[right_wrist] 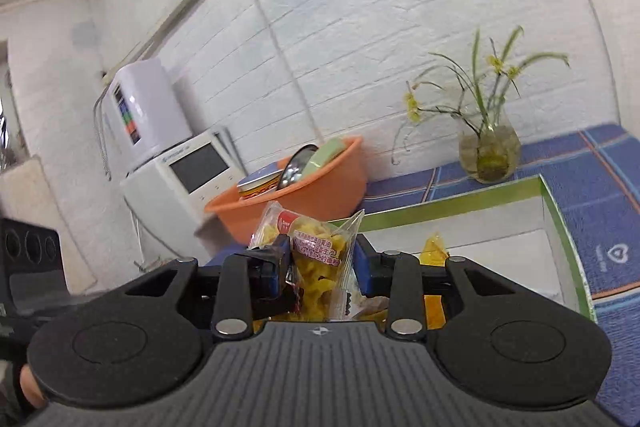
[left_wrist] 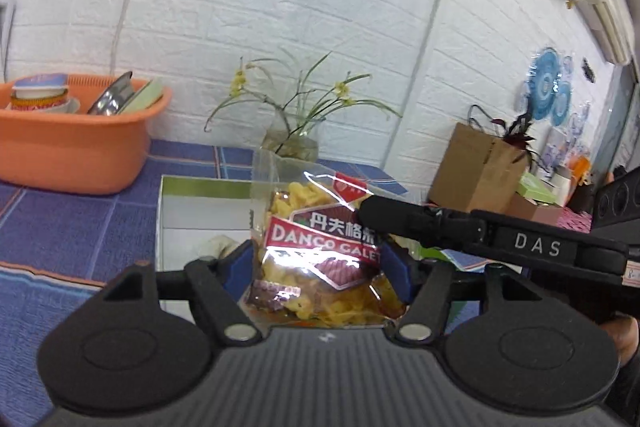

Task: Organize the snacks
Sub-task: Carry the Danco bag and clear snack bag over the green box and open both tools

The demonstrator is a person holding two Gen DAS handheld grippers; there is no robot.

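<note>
My left claw (left_wrist: 316,259) has the snack bag (left_wrist: 320,247) standing upright between its blue pads, jaws about half open and closed on the bag's sides. In the right wrist view my right claw (right_wrist: 322,263) pinches what looks like the same bag (right_wrist: 316,259) edge-on, also half open on it. The bag sits at centre frame in both views, its long axis vertical, raised above the white box (left_wrist: 200,203) with the green rim. That box lies just behind and below the bag, toward the middle left of the left view and the lower right of the right view. I judge the next move is forward and down into it. Both claws are equally near.
</note>
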